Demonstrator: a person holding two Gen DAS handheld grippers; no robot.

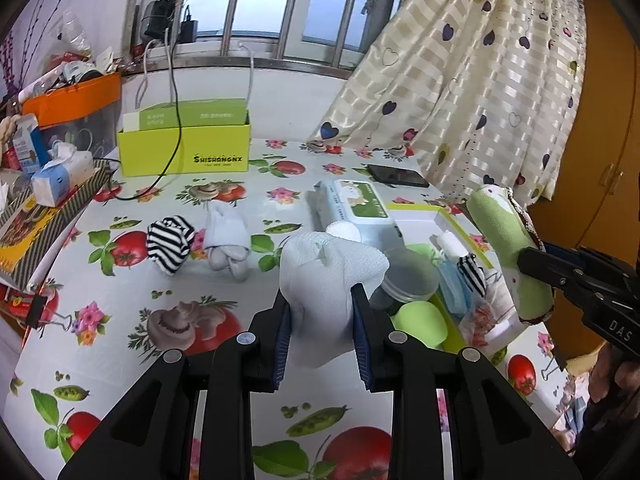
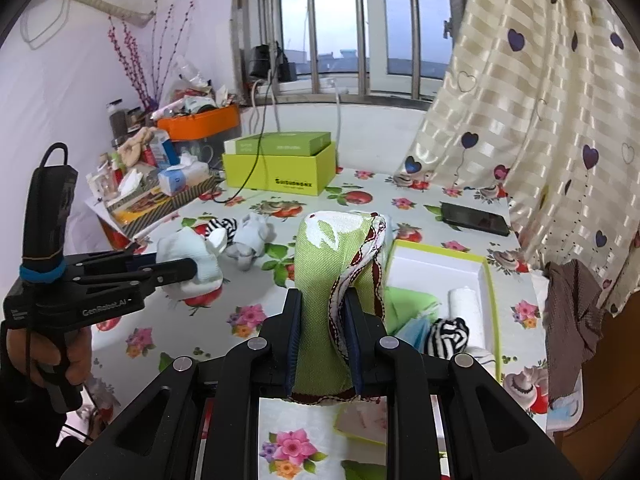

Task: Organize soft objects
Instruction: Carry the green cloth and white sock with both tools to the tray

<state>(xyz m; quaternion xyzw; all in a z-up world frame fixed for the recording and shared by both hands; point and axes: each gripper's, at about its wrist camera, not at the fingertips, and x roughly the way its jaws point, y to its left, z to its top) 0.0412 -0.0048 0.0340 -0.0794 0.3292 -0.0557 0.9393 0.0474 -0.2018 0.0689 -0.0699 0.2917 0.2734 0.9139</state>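
Note:
My left gripper point(image 1: 322, 320) is shut on a white sock bundle point(image 1: 328, 276) and holds it above the table; the bundle also shows in the right wrist view point(image 2: 196, 264). My right gripper point(image 2: 322, 340) is shut on a rolled green cloth with a red-white trim point(image 2: 332, 272), held upright beside the lime tray point(image 2: 490, 292); the cloth also shows in the left wrist view point(image 1: 508, 252). A black-and-white striped sock ball point(image 1: 170, 246) and a pale grey sock bundle point(image 1: 228, 240) lie on the table. Another striped sock point(image 2: 448, 336) lies in the tray.
The tray point(image 1: 416, 210) also holds a lidded jar point(image 1: 408, 276), a green cup point(image 1: 420, 320), a blue mask point(image 1: 452, 280) and a white roll point(image 2: 466, 304). A wipes pack point(image 1: 356, 204), a phone point(image 1: 398, 176), a lime box point(image 1: 184, 148) and clutter at the left edge point(image 1: 44, 168) surround the area.

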